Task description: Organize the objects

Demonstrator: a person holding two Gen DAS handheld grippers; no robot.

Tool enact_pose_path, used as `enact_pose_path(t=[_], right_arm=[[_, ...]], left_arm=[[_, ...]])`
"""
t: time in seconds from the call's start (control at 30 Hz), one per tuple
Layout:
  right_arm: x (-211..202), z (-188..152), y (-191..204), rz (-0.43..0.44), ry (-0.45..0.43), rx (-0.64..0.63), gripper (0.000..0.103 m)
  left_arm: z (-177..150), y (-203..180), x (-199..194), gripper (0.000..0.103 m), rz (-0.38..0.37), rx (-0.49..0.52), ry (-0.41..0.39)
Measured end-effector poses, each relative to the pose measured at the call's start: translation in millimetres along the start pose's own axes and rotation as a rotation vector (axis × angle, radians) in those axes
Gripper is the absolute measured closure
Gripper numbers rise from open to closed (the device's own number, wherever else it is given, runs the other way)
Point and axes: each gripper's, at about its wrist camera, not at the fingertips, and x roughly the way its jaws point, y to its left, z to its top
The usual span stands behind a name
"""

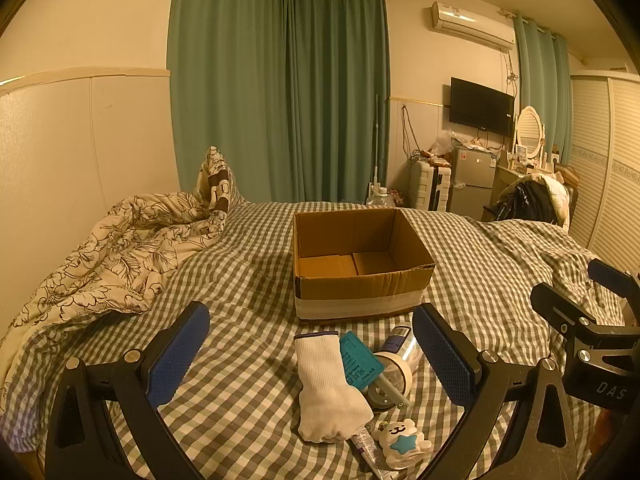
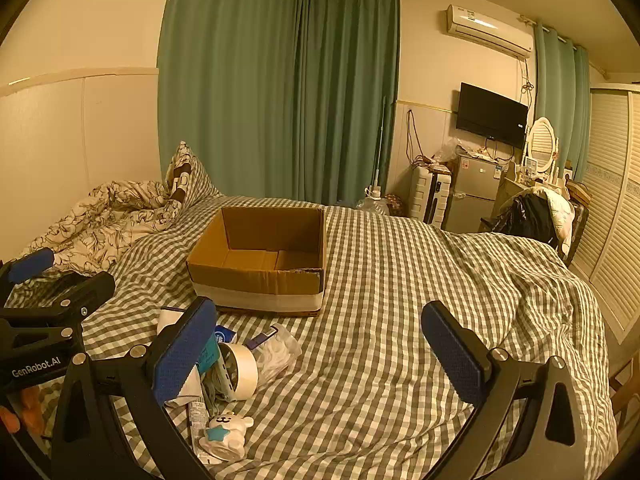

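Cardboard, brown and banded with white tape low on its near wall, forms the open box (image 1: 362,264) that sits in the middle of the checked bed (image 1: 248,280); nothing shows inside it. Just in front of the box, on the bedcover, lies the small heap to be sorted: a white glove (image 1: 326,390), a teal card (image 1: 358,360) tucked against the glove's right edge, a roll of clear tape (image 1: 394,376) touching the card, a small tube (image 1: 366,446) poking out from under the glove, and a white bear toy with a blue star (image 1: 402,442) nearest the camera.

Left gripper (image 1: 310,360) hangs above this heap, its jaws spread wide and holding nothing. Right gripper (image 2: 320,354) is to the right of the heap, over bare bedcover in front of the box, jaws likewise released. A flowered quilt (image 1: 120,248) is bunched left of the box.
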Motion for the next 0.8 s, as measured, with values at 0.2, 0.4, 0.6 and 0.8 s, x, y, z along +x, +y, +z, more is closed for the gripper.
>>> enact_pose_path(t=[0.2,0.4,0.6,0.8], right_arm=[[-1.3,-1.7,-0.5,-0.002,-0.006,-0.004,0.0],[-1.9,-1.6,-0.2,-0.001,-0.006,-0.005,0.0],[-3.4,-1.7,0.1,-0.004,-0.012,-0.013,0.0],[-6.8,0.4,0.8,-0.001,-0.02,-0.021,0.0]], left_arm=[[-0.3,-0.5,-0.6,0.0,-0.011,-0.006,-0.007],[-0.2,-2.0,-0.1,0.0,-0.009,0.001,-0.005],[-0.6,-3.0,-0.5,0.0,-0.004,0.008,-0.007],[2.1,-2.8,-2.6,0.0,-0.003,0.004,-0.012]])
